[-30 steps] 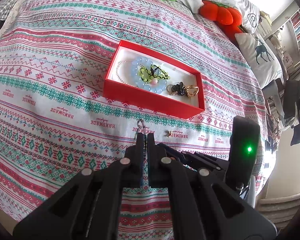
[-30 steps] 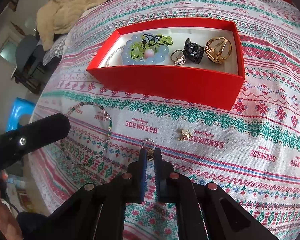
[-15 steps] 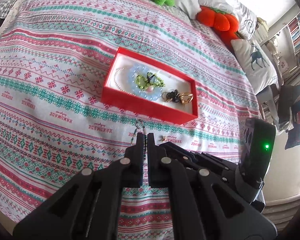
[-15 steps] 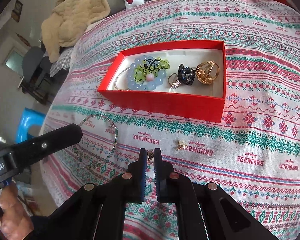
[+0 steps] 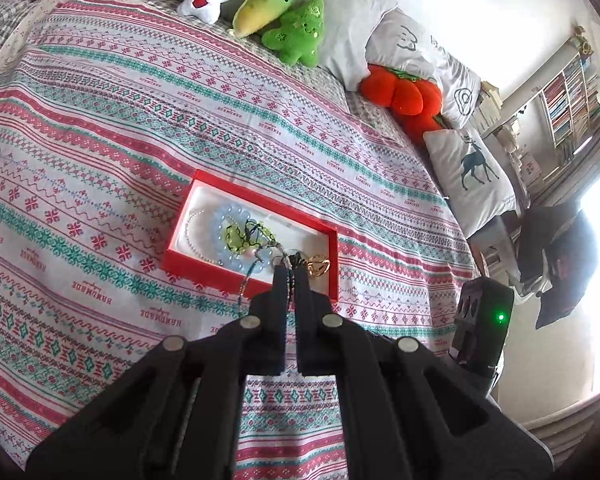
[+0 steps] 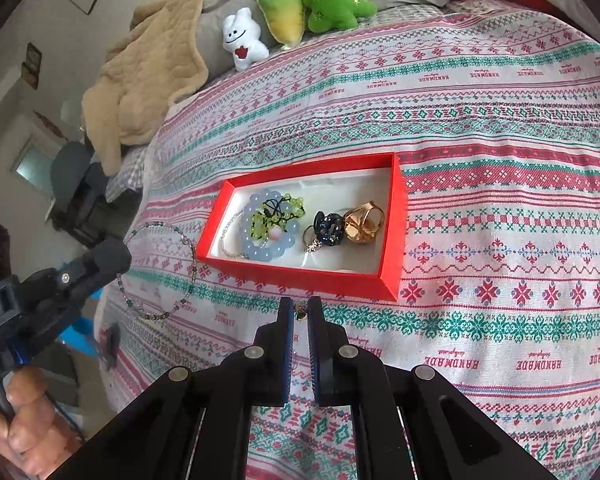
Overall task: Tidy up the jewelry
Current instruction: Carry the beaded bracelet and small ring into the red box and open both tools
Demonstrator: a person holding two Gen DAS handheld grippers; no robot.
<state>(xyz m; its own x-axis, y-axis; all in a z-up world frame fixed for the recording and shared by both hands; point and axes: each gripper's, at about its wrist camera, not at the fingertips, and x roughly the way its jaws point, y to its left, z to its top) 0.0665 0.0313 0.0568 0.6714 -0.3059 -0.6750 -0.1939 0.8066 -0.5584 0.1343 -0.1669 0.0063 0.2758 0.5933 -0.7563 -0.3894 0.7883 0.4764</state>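
Note:
A red jewelry box (image 5: 236, 278) (image 6: 312, 280) lies on the patterned bedspread, holding a blue bead bracelet (image 6: 268, 250), a green bead string, a dark ornament (image 6: 329, 230) and a gold ring (image 6: 362, 222). My left gripper (image 5: 289, 268) is shut on a thin beaded necklace (image 5: 246, 282) that hangs in a loop (image 6: 160, 268) above the bed, left of the box. My right gripper (image 6: 299, 305) is shut on a small gold earring (image 6: 300, 313), held just in front of the box's near wall.
Plush toys (image 6: 288, 12) and pillows (image 5: 472, 172) line the bed's head. A beige blanket (image 6: 140, 80) lies at the far left corner. The bed's left edge drops to a chair and floor. The person's hand (image 6: 16, 428) holds the left gripper.
Both grippers have risen well above the bed. The necklace has lifted off the bedspread with the left gripper; the earring has lifted with the right gripper toward the box.

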